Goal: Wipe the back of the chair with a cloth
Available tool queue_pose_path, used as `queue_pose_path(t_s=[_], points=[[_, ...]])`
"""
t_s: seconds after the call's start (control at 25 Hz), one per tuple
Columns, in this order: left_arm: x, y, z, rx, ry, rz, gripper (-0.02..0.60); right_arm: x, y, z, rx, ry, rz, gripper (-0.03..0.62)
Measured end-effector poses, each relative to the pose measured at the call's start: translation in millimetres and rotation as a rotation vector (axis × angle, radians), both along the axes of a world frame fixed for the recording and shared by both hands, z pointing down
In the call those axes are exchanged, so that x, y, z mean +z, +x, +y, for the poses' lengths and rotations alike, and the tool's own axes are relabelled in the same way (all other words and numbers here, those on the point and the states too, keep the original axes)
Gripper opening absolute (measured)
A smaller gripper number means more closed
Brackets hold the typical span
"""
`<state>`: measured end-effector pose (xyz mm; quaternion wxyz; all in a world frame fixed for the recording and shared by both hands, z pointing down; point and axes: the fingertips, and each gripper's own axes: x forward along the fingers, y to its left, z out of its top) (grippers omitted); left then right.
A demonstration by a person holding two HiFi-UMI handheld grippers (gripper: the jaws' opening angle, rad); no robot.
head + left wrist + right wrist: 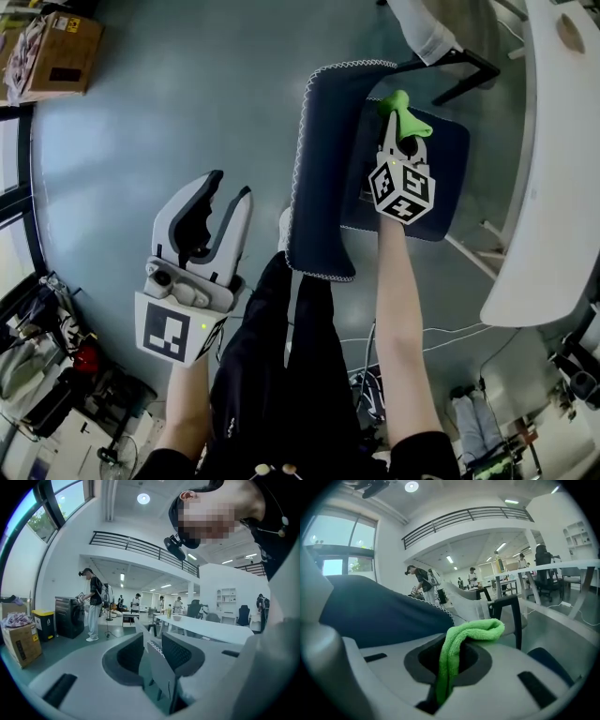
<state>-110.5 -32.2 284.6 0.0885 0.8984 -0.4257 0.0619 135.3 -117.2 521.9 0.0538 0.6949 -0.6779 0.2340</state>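
Here, right tongs [393, 131] clamp green cloth [406, 113] beside chair back [323, 173].

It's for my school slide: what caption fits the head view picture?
Right gripper holds a green cloth beside the chair back; left gripper open and empty.

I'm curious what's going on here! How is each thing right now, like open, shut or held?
left gripper: open, nothing between its jaws.
right gripper: shut on the green cloth.
green cloth: bunched up, pinched between the jaws, one end sticking out.
chair back: upright, with the cloth close beside it; whether they touch can't be told.
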Motion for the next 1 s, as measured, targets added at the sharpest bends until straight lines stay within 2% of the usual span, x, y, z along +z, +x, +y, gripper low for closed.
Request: queue_pose_path(t_s=[0.24,0.4,0.8,1.0], points=[[3.8,-9.9,-7.2,-0.016,-0.013,-0.003,0.124,16.6,7.8,-18.3,0.023,-0.038,-0.028,0.018],[8.0,-14.1,-16.0,-0.026,-0.020,-0.002,0.124,24.1,0.6,-28.5,-0.009,-0.048,-0.026,0.018],[11.7,-18.6,-30.1,-0.029,-0.020,0.005,0.124,-0.6,-37.0,-42.7,-0.089,0.013,-0.093,0.018],[12.7,-18.0,-34.8,-0.021,-0.009,0.007,0.102,-9.0,-51.7,-36.5,-0.105,0.028,-0.089,0.018]])
